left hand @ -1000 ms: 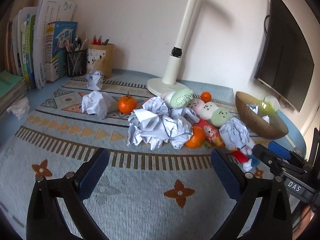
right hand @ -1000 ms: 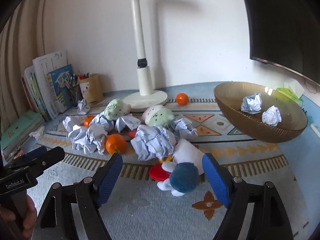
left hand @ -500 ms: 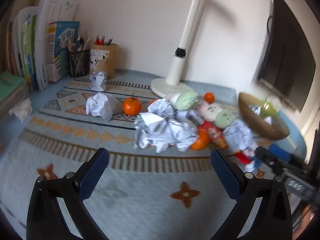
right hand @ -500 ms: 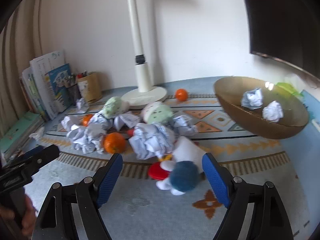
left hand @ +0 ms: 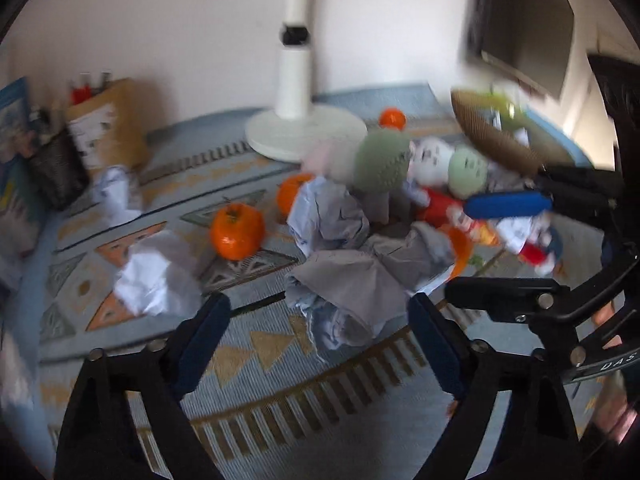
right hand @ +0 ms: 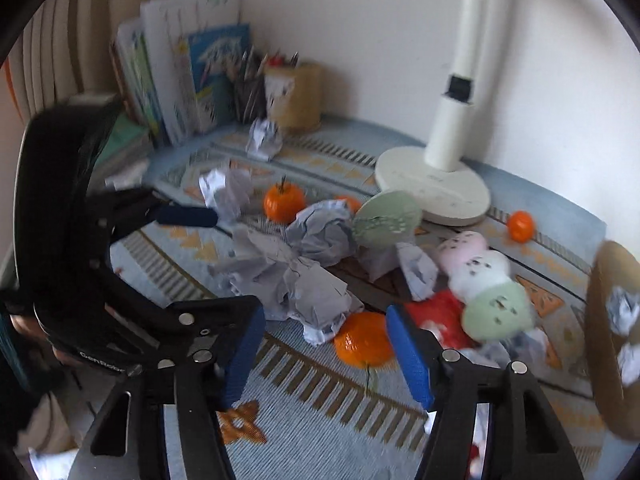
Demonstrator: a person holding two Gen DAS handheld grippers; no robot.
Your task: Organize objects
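Note:
A pile of crumpled paper balls [left hand: 348,280], oranges [left hand: 237,231] and plush toys [left hand: 384,160] lies on a patterned mat [left hand: 280,380]. My left gripper [left hand: 320,344] is open and empty, just in front of the big paper wad, which also shows in the right wrist view [right hand: 296,276]. My right gripper [right hand: 324,352] is open and empty, with an orange [right hand: 362,340] just beyond its fingertips. A brown woven bowl [right hand: 612,320] holding paper balls stands at the right. Each gripper appears in the other's view: the right one [left hand: 508,248] and the left one [right hand: 176,240].
A white lamp base [right hand: 434,188] stands behind the pile. A pen cup [right hand: 294,96], a black mesh holder [left hand: 56,172] and books [right hand: 180,80] line the back left. A dark monitor [left hand: 524,28] hangs at the right. A loose paper ball [right hand: 264,140] lies near the cup.
Both grippers have moved forward toward the pile and swung to face it; the views are blurred by motion. Both stay open.

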